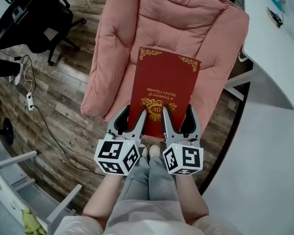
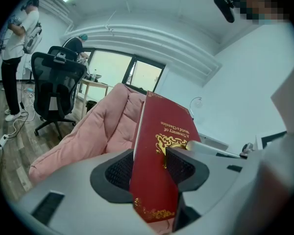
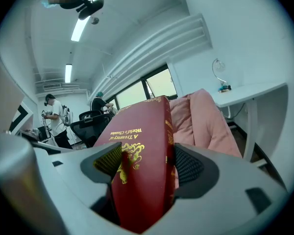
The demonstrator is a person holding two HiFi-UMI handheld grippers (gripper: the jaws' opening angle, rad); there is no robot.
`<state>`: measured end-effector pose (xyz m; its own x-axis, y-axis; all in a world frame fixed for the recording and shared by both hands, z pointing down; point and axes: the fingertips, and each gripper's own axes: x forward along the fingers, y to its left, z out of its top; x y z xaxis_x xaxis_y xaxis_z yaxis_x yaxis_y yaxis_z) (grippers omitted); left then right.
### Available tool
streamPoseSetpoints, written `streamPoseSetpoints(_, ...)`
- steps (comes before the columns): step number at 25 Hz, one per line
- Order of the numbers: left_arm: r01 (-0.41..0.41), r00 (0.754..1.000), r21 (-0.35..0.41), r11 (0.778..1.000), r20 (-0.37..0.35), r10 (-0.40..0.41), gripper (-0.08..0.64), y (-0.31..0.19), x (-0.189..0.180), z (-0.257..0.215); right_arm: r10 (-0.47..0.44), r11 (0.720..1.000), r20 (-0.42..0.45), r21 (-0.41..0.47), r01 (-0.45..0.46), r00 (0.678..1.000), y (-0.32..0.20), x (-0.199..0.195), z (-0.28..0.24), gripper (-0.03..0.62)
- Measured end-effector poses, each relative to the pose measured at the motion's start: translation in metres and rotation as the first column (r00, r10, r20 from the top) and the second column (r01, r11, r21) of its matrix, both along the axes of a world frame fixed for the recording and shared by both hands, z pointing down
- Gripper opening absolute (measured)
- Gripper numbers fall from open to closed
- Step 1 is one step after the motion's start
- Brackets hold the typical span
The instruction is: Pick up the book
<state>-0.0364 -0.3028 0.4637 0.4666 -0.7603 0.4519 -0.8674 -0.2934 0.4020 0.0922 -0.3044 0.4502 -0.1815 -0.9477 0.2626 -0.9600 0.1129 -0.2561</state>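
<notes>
Head view showed my left claw [image 1: 132, 114] and my right claw [image 1: 179, 111] side by side. Each one was closed on the near edge of the red hardcover book with gold ornaments [image 1: 164, 84] (its title upside down to me), and the jaws squeezed both covers. The book hung over the pink padded armchair [image 1: 117, 43].
</notes>
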Motion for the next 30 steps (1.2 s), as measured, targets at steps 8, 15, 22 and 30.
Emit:
streamPoseSetpoints(8, 0.024, 1.000, 0.173, 0.985, 0.007, -0.025, 0.195, -0.002, 0.005, -0.068, 0.003, 0.986, 0.027, 0.168, -0.008, 1.000, -0.002, 0.008, -0.065, 0.339)
streamPoseSetpoints(15, 0.028, 1.000, 0.214, 0.977, 0.003, -0.029, 0.192, 0.000, 0.003, -0.083, 0.017, 0.980, 0.044, 0.198, -0.025, 0.999, 0.003, 0.009, -0.079, 0.339)
streamPoseSetpoints(22, 0.026, 1.000, 0.203, 0.979, 0.005, -0.027, 0.192, 0.009, 0.006, -0.085, 0.035, 0.985, 0.025, 0.169, -0.038, 0.999, 0.011, 0.011, -0.081, 0.339)
streamPoseSetpoints(30, 0.043, 0.999, 0.216, 0.975, -0.009, -0.042, 0.184, 0.020, -0.002, -0.109, 0.026, 0.983, 0.005, 0.182, -0.026, 1.000, 0.022, 0.003, -0.107, 0.339)
